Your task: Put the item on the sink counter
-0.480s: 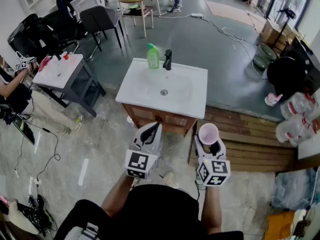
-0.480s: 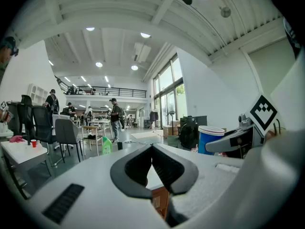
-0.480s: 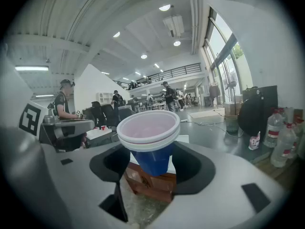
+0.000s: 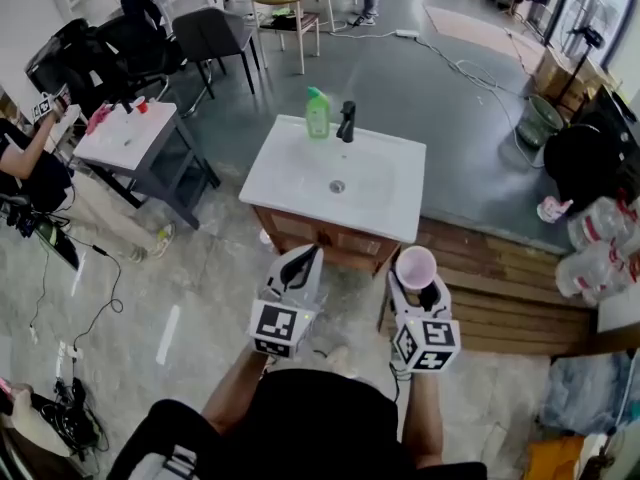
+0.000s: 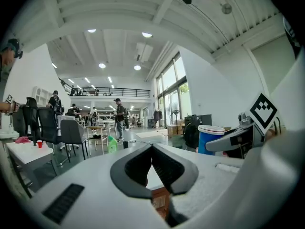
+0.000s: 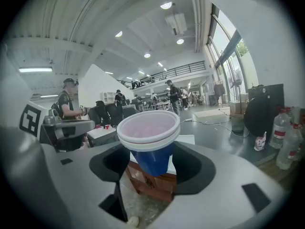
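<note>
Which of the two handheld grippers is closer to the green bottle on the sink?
Left. The left gripper points almost straight at the green bottle. The right gripper, holding a cup, is off to the bottle's right and farther away.

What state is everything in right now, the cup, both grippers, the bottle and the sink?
Blue cup, upright, held in the air, not yet on the counter.
Right gripper, closed on the cup.
Left gripper, jaws together, holding nothing.
Green bottle, standing upright beside the faucet.
Sink counter, front bare, basin holding nothing.
</note>
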`<state>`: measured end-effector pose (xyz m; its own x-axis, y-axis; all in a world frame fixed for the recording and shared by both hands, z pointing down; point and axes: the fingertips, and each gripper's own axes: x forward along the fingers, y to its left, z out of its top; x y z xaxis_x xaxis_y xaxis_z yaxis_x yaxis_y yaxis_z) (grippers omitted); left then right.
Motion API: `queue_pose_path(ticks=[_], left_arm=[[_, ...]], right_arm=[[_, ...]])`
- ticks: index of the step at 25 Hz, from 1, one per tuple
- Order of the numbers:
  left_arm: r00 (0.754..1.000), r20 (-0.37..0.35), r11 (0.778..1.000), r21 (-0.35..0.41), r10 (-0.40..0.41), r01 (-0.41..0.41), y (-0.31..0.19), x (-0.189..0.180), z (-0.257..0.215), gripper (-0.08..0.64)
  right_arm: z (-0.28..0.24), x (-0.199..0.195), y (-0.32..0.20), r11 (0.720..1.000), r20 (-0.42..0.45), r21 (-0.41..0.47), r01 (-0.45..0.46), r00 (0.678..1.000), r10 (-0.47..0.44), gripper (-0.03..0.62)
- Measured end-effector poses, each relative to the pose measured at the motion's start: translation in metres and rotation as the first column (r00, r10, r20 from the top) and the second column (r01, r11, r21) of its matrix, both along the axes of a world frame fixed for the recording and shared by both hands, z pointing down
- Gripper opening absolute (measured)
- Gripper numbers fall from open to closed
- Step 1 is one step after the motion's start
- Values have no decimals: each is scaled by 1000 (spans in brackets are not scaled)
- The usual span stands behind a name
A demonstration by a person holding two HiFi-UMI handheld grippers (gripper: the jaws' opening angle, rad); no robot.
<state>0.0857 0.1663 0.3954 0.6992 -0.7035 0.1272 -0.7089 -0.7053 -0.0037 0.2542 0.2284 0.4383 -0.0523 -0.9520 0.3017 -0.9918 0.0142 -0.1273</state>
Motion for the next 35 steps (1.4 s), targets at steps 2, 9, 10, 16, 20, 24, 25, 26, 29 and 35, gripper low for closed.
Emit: queue_pose_path(ticks=[2,9,10,16,20,24,25,26,29,35], left_arm=[[1000,-1,1000,-3,-20,20,-5,-7,2,3],[996,5,996,-3,-89,89,-35,-41,8,3],[995,9,995,3,-95,95,-41,-46,9,3],[989,6,989,-21,-149,149,-84,-74,11,3],[984,8,984,-23,-178,178,-118,-85,14,3],[978,8,978,-32,-208,208,-151,-98,15,3],[977,10,977,-36,-212,212,-159,-101,16,3],[976,12,976,-37,-216,217,-167,-104,16,3],[973,16,973,-42,-228,229,-189,-112,18,3],[970,21,968,-50,-243,244,-231,-131,21,3]], right_arm=[[1,-6,-7,1000,0,0,20,1000,-20,276],[6,-37,-47,996,1,-6,89,996,-89,275],[6,-42,-54,995,1,-4,97,995,-97,275],[6,-69,-104,989,10,2,148,989,-148,275],[7,-81,-139,984,15,0,177,984,-177,275],[9,-94,-176,978,12,0,209,978,-209,275],[9,-96,-185,977,12,1,215,977,-215,275],[10,-99,-194,975,12,0,221,975,-221,275],[11,-109,-219,971,8,-2,238,971,-238,273],[11,-130,-265,966,8,-11,258,966,-258,273]])
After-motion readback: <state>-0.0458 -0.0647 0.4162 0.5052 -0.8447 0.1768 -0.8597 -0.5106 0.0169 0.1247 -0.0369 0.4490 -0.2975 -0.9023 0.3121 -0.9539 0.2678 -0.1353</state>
